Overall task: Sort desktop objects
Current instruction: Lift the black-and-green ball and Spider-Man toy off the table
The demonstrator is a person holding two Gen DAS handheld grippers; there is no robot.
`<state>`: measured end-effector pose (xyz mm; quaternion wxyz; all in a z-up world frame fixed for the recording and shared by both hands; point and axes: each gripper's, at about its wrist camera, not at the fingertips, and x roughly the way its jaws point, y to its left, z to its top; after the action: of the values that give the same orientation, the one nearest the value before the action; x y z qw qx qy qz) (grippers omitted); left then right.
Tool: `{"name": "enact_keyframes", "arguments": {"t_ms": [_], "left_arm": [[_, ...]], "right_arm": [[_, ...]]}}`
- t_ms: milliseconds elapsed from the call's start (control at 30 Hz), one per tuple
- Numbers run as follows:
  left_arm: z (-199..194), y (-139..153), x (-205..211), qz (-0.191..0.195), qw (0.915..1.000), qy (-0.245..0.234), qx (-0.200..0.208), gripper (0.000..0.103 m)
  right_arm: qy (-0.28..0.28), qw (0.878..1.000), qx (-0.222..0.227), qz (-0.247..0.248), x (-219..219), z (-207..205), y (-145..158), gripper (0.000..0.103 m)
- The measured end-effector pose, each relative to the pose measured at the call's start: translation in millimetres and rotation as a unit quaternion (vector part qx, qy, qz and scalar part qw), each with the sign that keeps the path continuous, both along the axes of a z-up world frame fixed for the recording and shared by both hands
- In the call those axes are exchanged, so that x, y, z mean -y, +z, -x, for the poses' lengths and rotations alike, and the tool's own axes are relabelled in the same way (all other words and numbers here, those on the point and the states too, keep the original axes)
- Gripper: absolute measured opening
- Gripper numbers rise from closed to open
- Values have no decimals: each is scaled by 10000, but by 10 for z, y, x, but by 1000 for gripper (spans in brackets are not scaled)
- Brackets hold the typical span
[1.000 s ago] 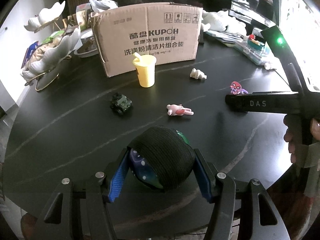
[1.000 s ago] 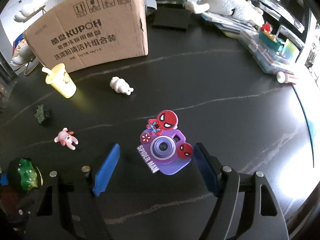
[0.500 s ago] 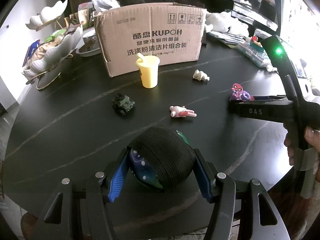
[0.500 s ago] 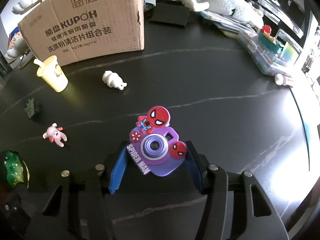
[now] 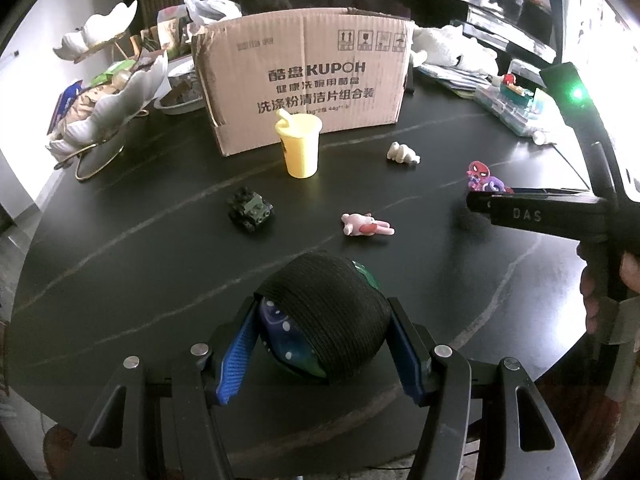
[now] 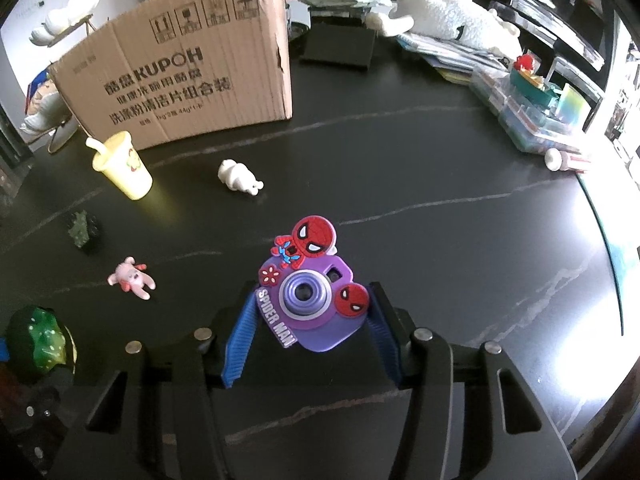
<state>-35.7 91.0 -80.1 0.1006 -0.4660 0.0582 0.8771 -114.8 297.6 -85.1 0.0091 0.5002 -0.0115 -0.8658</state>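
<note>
Fingers of the left gripper are clamped on a round toy, green and blue, wrapped in a black ribbed band, held low over the near edge of the dark desk. Fingers of the right gripper are closed against both sides of a purple Spider-Man toy camera; whether the camera is lifted off the desk cannot be told.

Loose on the desk: a pink bunny figure lying on its side, just ahead of the left gripper; a dark green toy tank to its left; a yellow cup with a straw standing upright, just in front of an open cardboard box; a white figure lying to the right of the cup. The right gripper is seen in the left view at right, with the person's hand on its handle. A white plush and plastic cases are seen along the far right edge.
</note>
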Motion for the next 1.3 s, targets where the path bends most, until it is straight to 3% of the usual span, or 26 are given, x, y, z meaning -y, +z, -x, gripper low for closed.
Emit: {"name": "enact_keyframes", "arguments": {"t_ms": [667, 1300], "left_arm": [[-34, 357, 128, 5, 9991, 123, -409, 58], [128, 688, 220, 23, 9966, 185, -805, 58]], "right_arm": [[213, 9985, -483, 165, 136, -172, 409, 50], [564, 9948, -845, 23, 391, -114, 799, 50]]}}
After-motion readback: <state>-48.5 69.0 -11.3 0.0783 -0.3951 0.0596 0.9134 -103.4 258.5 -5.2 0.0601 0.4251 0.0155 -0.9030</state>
